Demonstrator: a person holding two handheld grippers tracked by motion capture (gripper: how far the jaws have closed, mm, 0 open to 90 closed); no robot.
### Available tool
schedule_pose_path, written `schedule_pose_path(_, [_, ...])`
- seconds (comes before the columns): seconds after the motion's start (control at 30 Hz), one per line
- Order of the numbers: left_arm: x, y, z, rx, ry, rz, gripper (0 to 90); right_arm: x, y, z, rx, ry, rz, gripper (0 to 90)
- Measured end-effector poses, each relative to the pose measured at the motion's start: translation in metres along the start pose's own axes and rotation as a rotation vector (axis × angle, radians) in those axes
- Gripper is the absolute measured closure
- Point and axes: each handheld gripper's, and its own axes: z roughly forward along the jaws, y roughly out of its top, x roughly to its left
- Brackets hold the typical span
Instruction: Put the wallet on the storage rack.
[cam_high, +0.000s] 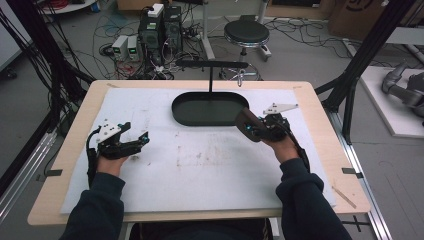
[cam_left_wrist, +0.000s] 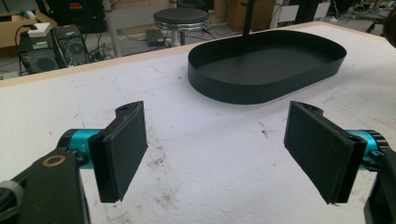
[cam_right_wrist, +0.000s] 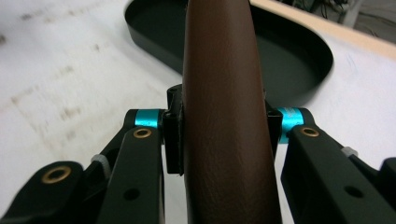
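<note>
- My right claw (cam_right_wrist: 223, 126) is clamped on a brown, leather-like case (cam_right_wrist: 224, 116), rounded and long, possibly a glasses case; its pads press on both flanks of it.
- In the high view the right claw (cam_high: 252, 127) holds the case (cam_high: 245, 122) off the worktop (cam_high: 320, 150), just beside the near right end of the black oval tray (cam_high: 200, 117).
- The relation that counts: the tray lies ahead and to the left of the case, very near. The case's long axis runs straight out along the claw, pointing toward the tray, whose own long axis runs across the worktop. My guess is that a short carry forward and left sets it inside.
- My left claw (cam_left_wrist: 215, 154) stands wide apart with nothing between its pads, low over the white mat (cam_left_wrist: 210, 140). In the high view it (cam_high: 140, 142) sits well apart from the tray, so the right hand is plainly the nearer one.
- The right gripper view shows the grip and the case's grained surface, which the high view leaves small and dark.
- The left gripper view shows the tray's (cam_left_wrist: 261, 88) upright wall and bare floor, with a thin black post (cam_left_wrist: 246, 23) rising from it.
</note>
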Motion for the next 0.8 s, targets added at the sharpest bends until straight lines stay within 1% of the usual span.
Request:
schedule_pose_path(0.07, [0.0,0.0,0.0,-0.001,-0.001,-0.001,21.2,0.003,0.011,0.007,-0.017,0.023,0.007,63.9])
schedule_pose_path(0.17, [0.0,0.0,0.0,-0.002,-0.002,0.001,21.2,0.006,0.028,0.019,-0.03,0.031,-0.004,63.9])
schedule_pose_path(0.2, [0.0,0.0,0.0,-0.002,-0.002,0.0,21.2,0.007,0.035,0.024,-0.029,0.038,0.001,63.9])
schedule_pose_path(0.33, [0.001,0.0,-0.001,-0.002,-0.002,0.005,21.2,0.008,0.052,0.044,-0.026,0.04,0.015,63.9])
schedule_pose_path(0.5, [0.001,0.0,0.0,-0.005,-0.004,-0.002,21.2,0.008,0.067,0.071,-0.015,0.039,0.037,64.0])
schedule_pose_path(0.57, [0.0,0.0,0.001,-0.006,-0.006,-0.002,21.2,0.009,0.073,0.085,-0.004,0.023,0.043,64.0])
schedule_pose_path(0.6, [0.001,0.0,0.001,-0.006,-0.006,-0.001,21.2,0.008,0.076,0.092,0.006,0.025,0.053,63.9])
schedule_pose_path(0.63, [0.001,0.0,0.001,-0.007,-0.006,0.0,21.2,0.008,0.078,0.099,0.001,0.026,0.062,64.0])
schedule_pose_path(0.77, [0.002,0.0,0.0,-0.007,-0.007,-0.003,21.2,0.005,0.081,0.13,0.008,0.04,0.139,63.9])
schedule_pose_path(0.8, [0.002,0.0,0.0,-0.004,-0.005,0.0,21.2,0.004,0.082,0.138,0.025,0.04,0.151,63.9])
